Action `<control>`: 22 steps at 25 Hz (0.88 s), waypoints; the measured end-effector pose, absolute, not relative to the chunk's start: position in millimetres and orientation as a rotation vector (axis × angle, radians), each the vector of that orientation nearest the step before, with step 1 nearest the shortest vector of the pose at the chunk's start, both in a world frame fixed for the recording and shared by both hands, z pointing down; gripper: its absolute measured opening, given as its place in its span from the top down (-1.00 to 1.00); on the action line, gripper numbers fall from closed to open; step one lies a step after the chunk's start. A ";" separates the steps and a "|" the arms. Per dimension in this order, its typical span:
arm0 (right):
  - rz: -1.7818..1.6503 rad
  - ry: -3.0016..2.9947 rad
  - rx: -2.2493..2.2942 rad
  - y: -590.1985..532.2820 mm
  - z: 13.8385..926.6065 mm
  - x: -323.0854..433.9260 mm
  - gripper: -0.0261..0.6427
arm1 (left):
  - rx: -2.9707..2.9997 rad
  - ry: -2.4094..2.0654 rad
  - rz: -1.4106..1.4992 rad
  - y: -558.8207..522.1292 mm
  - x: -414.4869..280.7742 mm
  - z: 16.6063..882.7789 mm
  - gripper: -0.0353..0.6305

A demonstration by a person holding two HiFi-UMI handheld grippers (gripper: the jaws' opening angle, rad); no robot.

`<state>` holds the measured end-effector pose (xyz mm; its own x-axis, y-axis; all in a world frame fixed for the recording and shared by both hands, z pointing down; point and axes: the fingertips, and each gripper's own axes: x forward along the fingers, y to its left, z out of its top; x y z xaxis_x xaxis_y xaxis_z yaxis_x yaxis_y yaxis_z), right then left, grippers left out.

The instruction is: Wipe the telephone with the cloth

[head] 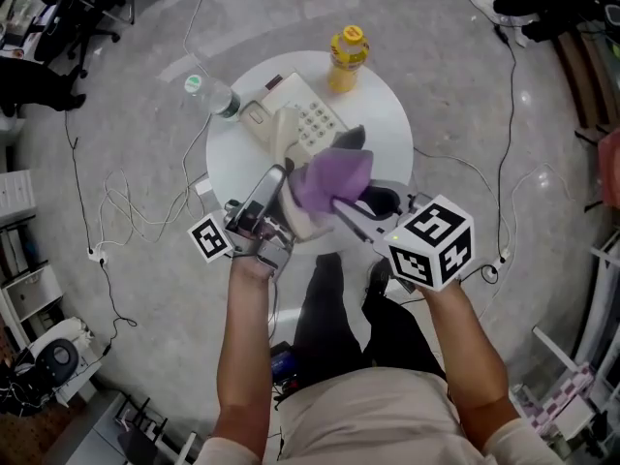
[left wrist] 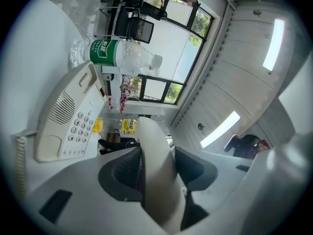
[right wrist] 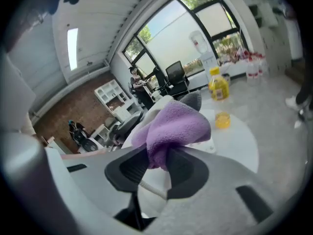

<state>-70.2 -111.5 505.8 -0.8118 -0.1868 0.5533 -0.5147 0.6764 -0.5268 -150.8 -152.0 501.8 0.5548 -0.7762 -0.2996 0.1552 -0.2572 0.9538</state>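
Note:
The cream telephone base (head: 308, 116) with its keypad sits on the round white table (head: 387, 129). My left gripper (head: 281, 190) is shut on the cream handset (head: 288, 148), lifted off the base above the table's near side. In the left gripper view the handset (left wrist: 155, 175) runs upright between the jaws of the left gripper (left wrist: 156, 166), with the base (left wrist: 73, 116) off to the left. My right gripper (head: 345, 207) is shut on a purple cloth (head: 334, 175) that lies against the handset. In the right gripper view the cloth (right wrist: 173, 129) bunches out from the right gripper (right wrist: 159, 163).
A yellow juice bottle (head: 349, 58) stands at the table's far edge. A clear water bottle with a green label (head: 213, 95) lies at the far left beside the phone. Cables (head: 126, 201) trail over the floor. The person's legs are near the table's front.

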 end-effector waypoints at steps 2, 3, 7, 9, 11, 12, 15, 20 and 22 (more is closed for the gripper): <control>0.791 -2.430 0.621 -130.6 486.4 -55.8 0.64 | 1.624 -0.556 -0.893 -151.0 -142.2 504.2 0.27; 0.716 -2.432 0.641 -139.0 475.5 -53.2 0.64 | 1.638 -0.564 -0.856 -150.5 -138.4 505.2 0.27; 0.437 -2.438 0.617 -160.6 440.4 -68.1 0.64 | 1.681 -0.574 -0.744 -148.3 -122.9 507.3 0.27; 0.320 -2.432 0.563 -163.8 433.1 -85.9 0.64 | 1.695 -0.576 -0.696 -146.3 -114.9 509.6 0.27; 0.210 -2.392 0.475 -160.8 437.1 -102.6 0.64 | 1.708 -0.575 -0.656 -143.5 -106.7 512.4 0.27; 0.148 -2.351 0.422 -157.3 442.1 -108.6 0.64 | 1.717 -0.575 -0.637 -142.1 -102.8 513.3 0.28; -0.047 -2.200 0.280 -145.8 458.6 -115.8 0.64 | 1.759 -0.587 -0.576 -138.9 -94.0 512.6 0.28; -0.142 -2.067 0.211 -151.6 478.0 -109.0 0.64 | 1.800 -0.578 -0.504 -137.0 -88.7 512.2 0.28; -0.123 -2.056 0.221 -159.2 483.5 -104.0 0.64 | 1.801 -0.575 -0.497 -136.6 -88.0 513.5 0.28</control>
<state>-104.0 -159.2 483.5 -0.4628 -0.2086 0.8616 -0.1044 0.9780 0.1806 -88.0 -136.6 513.5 0.7922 -0.6083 -0.0492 -0.1368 -0.2554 0.9571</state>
